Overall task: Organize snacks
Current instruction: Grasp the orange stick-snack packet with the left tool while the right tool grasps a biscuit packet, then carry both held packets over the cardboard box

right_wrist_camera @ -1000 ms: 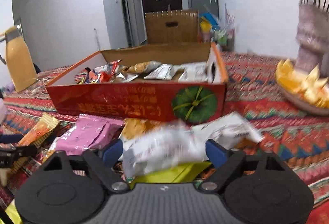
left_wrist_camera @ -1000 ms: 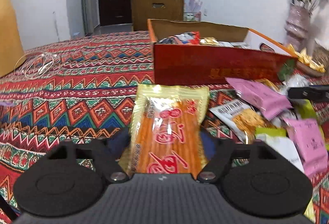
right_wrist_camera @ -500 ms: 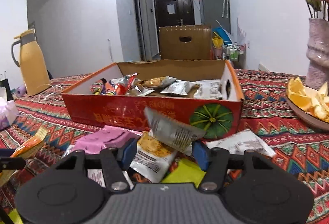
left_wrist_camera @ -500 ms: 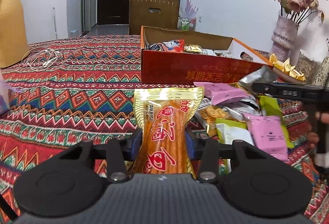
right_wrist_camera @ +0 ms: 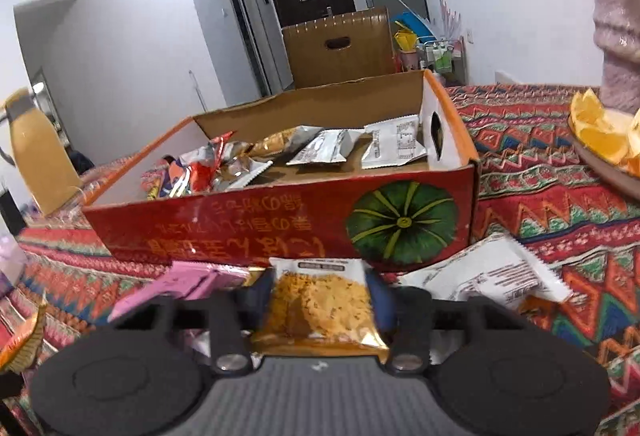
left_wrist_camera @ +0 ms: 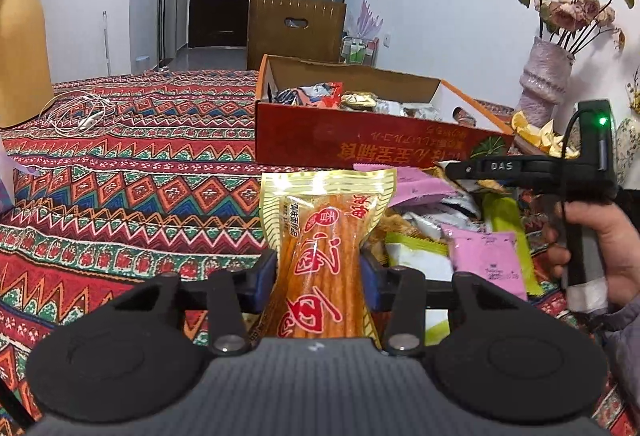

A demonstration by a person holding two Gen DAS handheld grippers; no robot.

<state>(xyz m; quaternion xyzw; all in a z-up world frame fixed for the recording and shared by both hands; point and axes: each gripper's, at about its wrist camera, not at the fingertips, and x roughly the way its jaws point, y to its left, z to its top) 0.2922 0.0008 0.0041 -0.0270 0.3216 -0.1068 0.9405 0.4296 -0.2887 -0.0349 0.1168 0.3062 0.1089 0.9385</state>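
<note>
Left gripper (left_wrist_camera: 318, 272) clamped on long orange-and-gold stick-snack packet (left_wrist_camera: 320, 256), long axis pointing ahead. Red open-top cardboard box (left_wrist_camera: 360, 144) at 12–1 o'clock. Right gripper (right_wrist_camera: 320, 292), jaws just closing, pinches yellow crumb-snack packet (right_wrist_camera: 320, 306); box dead ahead at 12, nearer this hand.

Orange packet's (left_wrist_camera: 320, 276) lower end behind left claw (left_wrist_camera: 318, 272).

The table (left_wrist_camera: 132, 176) wears a red cloth with zigzag and diamond bands in green, blue and orange. The box (right_wrist_camera: 248, 232) is red with gold lettering and a green pumpkin print. One packet (left_wrist_camera: 320, 256) is orange-yellow with red characters; another packet (right_wrist_camera: 320, 300) shows golden crumbs.
</note>
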